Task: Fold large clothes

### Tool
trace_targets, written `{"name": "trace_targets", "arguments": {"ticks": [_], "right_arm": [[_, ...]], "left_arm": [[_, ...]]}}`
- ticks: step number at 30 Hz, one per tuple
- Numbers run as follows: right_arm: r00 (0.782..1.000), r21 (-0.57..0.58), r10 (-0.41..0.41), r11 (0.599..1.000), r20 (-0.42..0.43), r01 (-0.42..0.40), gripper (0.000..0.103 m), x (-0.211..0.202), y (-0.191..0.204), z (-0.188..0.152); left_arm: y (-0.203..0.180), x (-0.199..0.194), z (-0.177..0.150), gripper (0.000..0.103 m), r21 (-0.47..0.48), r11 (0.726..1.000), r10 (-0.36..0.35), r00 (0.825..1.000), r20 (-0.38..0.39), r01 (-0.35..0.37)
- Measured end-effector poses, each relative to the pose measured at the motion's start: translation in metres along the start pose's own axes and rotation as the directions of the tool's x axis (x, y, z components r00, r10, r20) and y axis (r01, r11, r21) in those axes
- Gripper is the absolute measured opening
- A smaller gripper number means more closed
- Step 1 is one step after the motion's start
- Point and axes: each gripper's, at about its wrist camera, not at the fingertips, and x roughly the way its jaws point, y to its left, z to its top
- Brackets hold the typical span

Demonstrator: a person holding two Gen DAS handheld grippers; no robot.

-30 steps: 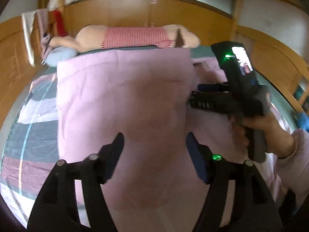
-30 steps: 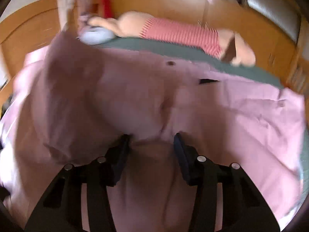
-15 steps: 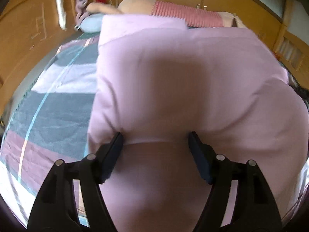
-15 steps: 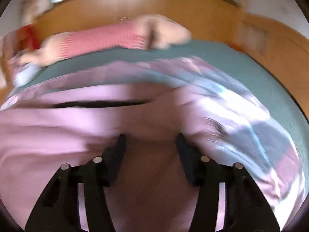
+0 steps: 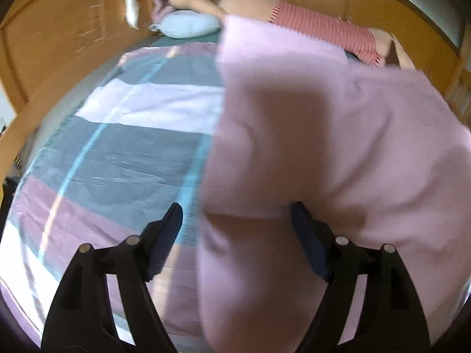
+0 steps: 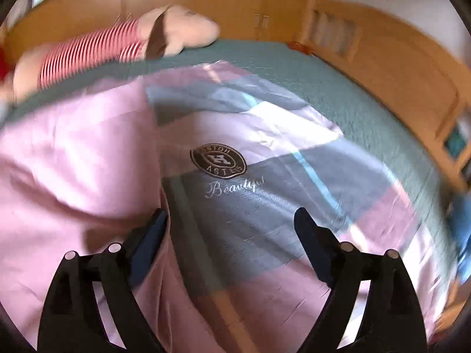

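A large pink garment (image 5: 338, 147) lies doubled over on the patchwork bedspread (image 5: 123, 153). My left gripper (image 5: 235, 214) hovers over the garment's left edge. Its jaws are opening, with the folded edge under the gap and the right finger (image 5: 306, 235) on the cloth. In the right wrist view the same pink garment (image 6: 73, 161) fills the left side. My right gripper (image 6: 229, 220) is beside its right edge with jaws opening. Only the bedspread (image 6: 265, 220) shows between them, and the left finger (image 6: 150, 235) sits at the cloth's border.
A long plush toy in a red-striped top (image 5: 321, 28) (image 6: 88, 50) lies along the head of the bed, next to a pale blue cushion (image 5: 188, 25). Wooden panelling (image 6: 368, 38) surrounds the bed. A green cover (image 6: 338, 97) lies under the bedspread.
Both grippers had pink cloth bunched between their jaws. The right one has swung off the garment to the right and widened. The left one has shifted to the garment's left edge.
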Motion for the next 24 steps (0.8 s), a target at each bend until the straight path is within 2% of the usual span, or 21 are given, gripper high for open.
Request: {"name": "trace_targets", "arguments": {"ticks": [1, 2, 4, 5, 7, 8, 9, 10, 11, 13, 14, 15, 17, 18, 20, 21, 22, 24], "right_arm": [[0.998, -0.011, 0.022, 1.000, 0.063, -0.021, 0.083, -0.018, 0.009, 0.003], [0.983, -0.043, 0.106, 0.994, 0.147, -0.100, 0.083, -0.044, 0.026, 0.004], [0.947, -0.116, 0.246, 0.967, 0.204, -0.226, 0.083, -0.074, 0.064, 0.011], [0.931, -0.148, 0.308, 0.948, 0.198, -0.282, 0.083, -0.084, 0.084, 0.014], [0.882, -0.218, 0.461, 0.874, 0.095, -0.434, 0.083, -0.106, 0.149, 0.016], [0.862, -0.231, 0.504, 0.846, 0.052, -0.480, 0.083, -0.110, 0.170, 0.015], [0.821, -0.252, 0.570, 0.789, -0.039, -0.560, 0.083, -0.113, 0.204, 0.014], [0.794, -0.270, 0.595, 0.750, -0.122, -0.604, 0.083, -0.110, 0.234, 0.011], [0.791, -0.286, 0.588, 0.738, -0.172, -0.611, 0.081, -0.104, 0.258, 0.006], [0.885, -0.341, 0.443, 0.817, -0.144, -0.465, 0.081, -0.071, 0.290, 0.008], [0.910, -0.324, 0.394, 0.851, -0.128, -0.414, 0.081, -0.055, 0.290, 0.012], [0.914, -0.232, 0.386, 0.884, -0.127, -0.406, 0.083, -0.046, 0.275, 0.020], [0.898, -0.091, 0.435, 0.893, -0.071, -0.440, 0.083, -0.057, 0.237, 0.028], [0.894, -0.104, 0.447, 0.889, -0.007, -0.446, 0.084, -0.078, 0.218, 0.028], [0.890, -0.199, 0.451, 0.880, 0.070, -0.430, 0.086, -0.118, 0.195, 0.017], [0.886, -0.239, 0.449, 0.878, 0.110, -0.415, 0.093, -0.144, 0.175, 0.005], [0.880, -0.254, 0.455, 0.874, 0.133, -0.414, 0.101, -0.163, 0.158, -0.006], [0.867, -0.262, 0.476, 0.864, 0.145, -0.430, 0.102, -0.198, 0.120, -0.029]], "left_arm": [[0.000, -0.008, 0.001, 0.076, 0.007, 1.000, 0.004, 0.999, 0.037, -0.004], [0.000, -0.019, 0.004, 0.075, 0.007, 1.000, -0.021, 0.996, 0.090, 0.020], [-0.004, -0.033, 0.005, 0.076, 0.009, 0.997, -0.081, 0.987, 0.136, 0.080], [-0.011, -0.036, 0.004, 0.076, 0.022, 0.997, -0.082, 0.988, 0.135, 0.079], [-0.021, -0.040, 0.001, 0.076, 0.060, 0.997, -0.048, 0.989, 0.140, 0.040], [-0.022, -0.039, 0.001, 0.076, 0.071, 0.997, -0.041, 0.989, 0.141, 0.031], [-0.023, -0.039, -0.001, 0.077, 0.076, 0.997, -0.041, 0.990, 0.136, 0.031], [-0.022, -0.036, -0.001, 0.077, 0.075, 0.996, -0.047, 0.991, 0.121, 0.038], [-0.021, -0.031, -0.002, 0.077, 0.072, 0.997, -0.048, 0.994, 0.098, 0.041], [-0.017, -0.014, -0.001, 0.077, 0.073, 0.997, -0.003, 1.000, 0.025, 0.002], [-0.014, -0.013, -0.003, 0.077, 0.063, 0.998, 0.001, 1.000, 0.007, -0.002], [-0.007, -0.013, -0.005, 0.076, 0.042, 0.999, -0.015, 1.000, 0.006, 0.015], [0.002, -0.029, -0.002, 0.076, -0.001, 0.998, -0.063, 0.998, 0.030, 0.063], [0.003, -0.043, -0.001, 0.077, -0.009, 0.997, -0.078, 0.995, 0.066, 0.078], [-0.003, -0.070, -0.003, 0.081, -0.002, 0.996, -0.088, 0.988, 0.130, 0.089], [-0.007, -0.082, -0.004, 0.084, 0.006, 0.996, -0.094, 0.984, 0.151, 0.094], [-0.015, -0.101, -0.009, 0.086, 0.021, 0.994, -0.106, 0.977, 0.183, 0.104], [-0.032, -0.138, -0.020, 0.094, 0.046, 0.992, -0.128, 0.965, 0.227, 0.120]]}}
